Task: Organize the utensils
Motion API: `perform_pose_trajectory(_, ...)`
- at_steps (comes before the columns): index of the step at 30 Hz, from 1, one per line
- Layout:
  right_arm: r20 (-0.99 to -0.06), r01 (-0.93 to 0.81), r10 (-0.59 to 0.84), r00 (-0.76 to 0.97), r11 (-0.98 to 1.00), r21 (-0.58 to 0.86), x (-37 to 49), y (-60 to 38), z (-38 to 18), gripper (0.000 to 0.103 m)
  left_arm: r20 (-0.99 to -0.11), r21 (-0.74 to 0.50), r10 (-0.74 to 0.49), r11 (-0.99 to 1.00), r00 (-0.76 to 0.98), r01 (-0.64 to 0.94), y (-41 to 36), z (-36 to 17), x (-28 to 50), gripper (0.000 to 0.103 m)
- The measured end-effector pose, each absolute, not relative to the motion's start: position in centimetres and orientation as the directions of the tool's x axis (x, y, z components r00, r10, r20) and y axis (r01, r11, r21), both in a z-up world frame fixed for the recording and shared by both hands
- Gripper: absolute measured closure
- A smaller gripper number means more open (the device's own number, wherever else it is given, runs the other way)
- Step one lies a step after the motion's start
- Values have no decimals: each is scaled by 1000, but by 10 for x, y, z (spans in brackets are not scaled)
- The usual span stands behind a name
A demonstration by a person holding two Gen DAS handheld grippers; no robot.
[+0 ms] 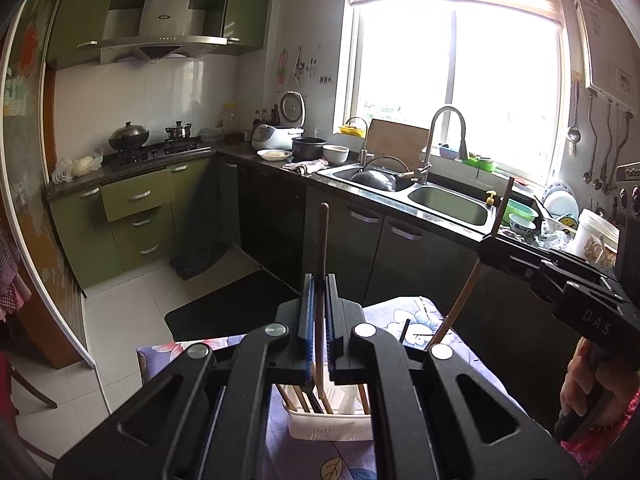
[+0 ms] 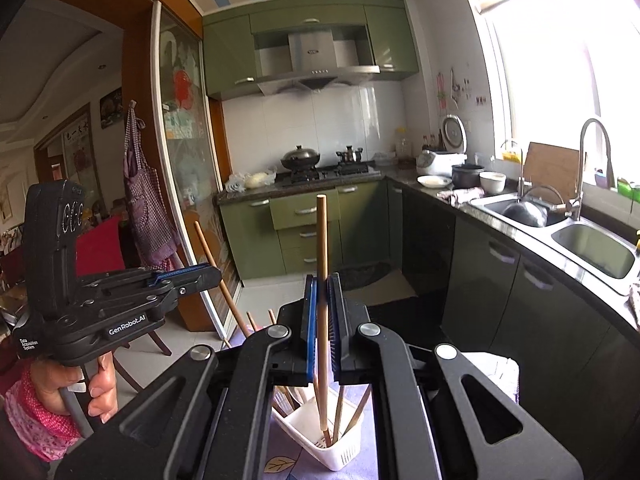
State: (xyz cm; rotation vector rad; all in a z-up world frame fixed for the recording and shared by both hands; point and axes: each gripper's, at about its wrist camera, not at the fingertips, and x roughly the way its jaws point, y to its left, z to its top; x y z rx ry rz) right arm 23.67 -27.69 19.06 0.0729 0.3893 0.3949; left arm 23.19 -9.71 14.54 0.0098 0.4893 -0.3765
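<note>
The left gripper (image 1: 319, 280) clamps one chopstick (image 1: 322, 240); the right gripper (image 2: 321, 280) clamps another chopstick (image 2: 321, 232), both held above the white basket (image 2: 340, 452) on the flowered tablecloth (image 1: 404, 316).

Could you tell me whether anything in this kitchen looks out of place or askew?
One thing stands out: among the green cabinets under the stove, the top drawer hangs open and tilted, out of line with the closed ones below. A crumpled cloth also lies on the counter beside the sink. Nothing looks spilled or broken.
</note>
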Motion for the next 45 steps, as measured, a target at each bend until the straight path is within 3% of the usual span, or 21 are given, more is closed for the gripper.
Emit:
perform_pose_trajectory(12, -483, -355, 373, 792, 925, 132, 250, -259, 102, 96, -580, -58, -330, 929, 745, 366, -100, 77, 232, 96)
perform_pose_trajectory(16, -499, -360, 367, 785, 926, 114, 241, -254, 86, 95, -571, -56, -331, 928, 751, 367, -98, 71, 222, 66)
perform_pose_trajectory(19, -488, -362, 364, 794, 927, 102, 224, -253, 83, 95, -553, -45, -328, 929, 766, 366, -97, 72, 209, 65)
perform_pose_trajectory(21, -473, -360, 362, 803, 928, 100, 209, -255, 83, 86, -542, -49, -335, 928, 771, 368, -95, 75, 198, 62)
perform_pose_trajectory(25, -442, -349, 349, 827, 933, 84, 170, -261, 82, 73, -499, -53, -334, 933, 800, 357, -87, 75, 166, 39)
perform_pose_trajectory(27, -429, -333, 333, 840, 940, 78, 148, -264, 76, 53, -472, -53, -324, 939, 820, 341, -82, 72, 145, 29)
perform_pose_trajectory(28, -425, -328, 329, 843, 942, 79, 137, -266, 72, 49, -465, -53, -322, 940, 825, 337, -80, 69, 135, 24)
perform_pose_trajectory(30, -423, -314, 319, 848, 946, 82, 114, -270, 63, 33, -458, -50, -313, 944, 832, 328, -77, 64, 115, 21)
perform_pose_trajectory(35, -400, -264, 272, 875, 961, 77, 63, -278, 41, 10, -441, -41, -281, 955, 852, 294, -67, 46, 67, 8)
perform_pose_trajectory(38, -394, -248, 260, 882, 965, 83, 38, -284, 30, 5, -443, -44, -260, 962, 858, 268, -61, 36, 44, 7)
perform_pose_trajectory(45, -401, -203, 212, 891, 977, 66, 3, -289, 19, 5, -469, -98, -267, 963, 842, 251, -54, 22, 13, 7)
